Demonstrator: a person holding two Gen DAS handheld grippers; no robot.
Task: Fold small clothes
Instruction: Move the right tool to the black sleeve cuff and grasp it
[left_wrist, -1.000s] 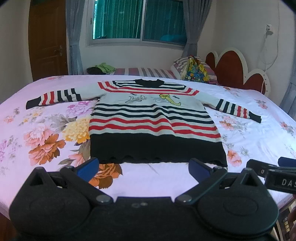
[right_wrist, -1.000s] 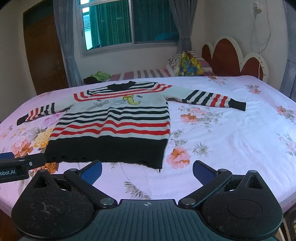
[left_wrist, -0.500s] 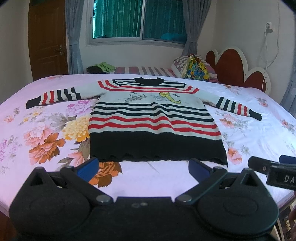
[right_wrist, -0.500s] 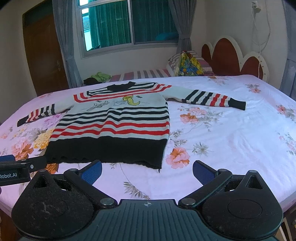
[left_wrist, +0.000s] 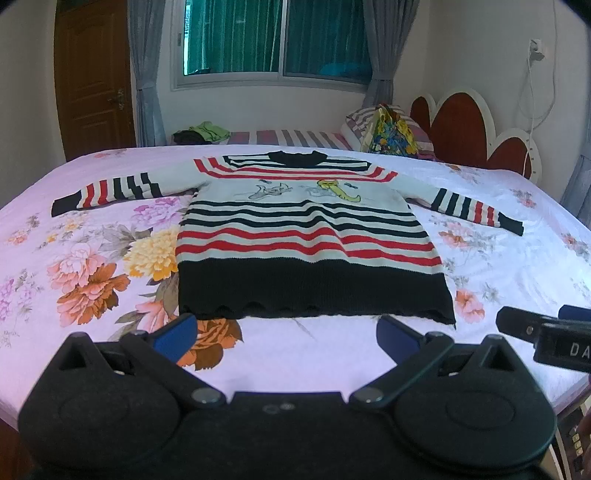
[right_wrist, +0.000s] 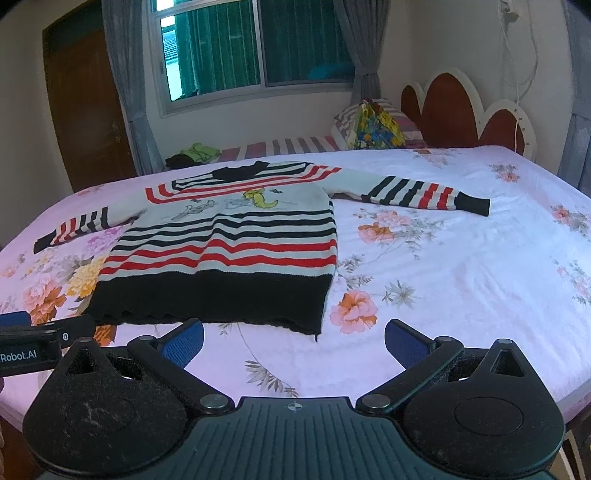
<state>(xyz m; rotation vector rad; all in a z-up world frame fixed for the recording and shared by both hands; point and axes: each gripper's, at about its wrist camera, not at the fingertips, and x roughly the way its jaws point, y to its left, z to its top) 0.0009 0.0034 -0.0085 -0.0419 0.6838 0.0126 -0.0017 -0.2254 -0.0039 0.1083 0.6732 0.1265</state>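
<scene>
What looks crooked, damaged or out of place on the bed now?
Nothing stands out. The striped sweater lies flat on the floral bedsheet, sleeves spread, no visible damage. The left gripper and right gripper are open near its hem.

The left gripper (left_wrist: 286, 334) has a matte black body with two rounded lobes, each lobe bearing a shallow round disc and a triangular cut-out at its top. Two black link arms run forward from silver pivot pins to blue pads (left_wrist: 173, 334) with a fine textured face. Two small round marks sit at the middle of the body's front edge.

The right gripper (right_wrist: 293, 341) has the same build, but its middle is a dark green ribbed plate with a small crosshair mark, and its black lobes look dusty and scuffed. White lettering "Robot.AI" shows on the left gripper's side in the right wrist view.
</scene>
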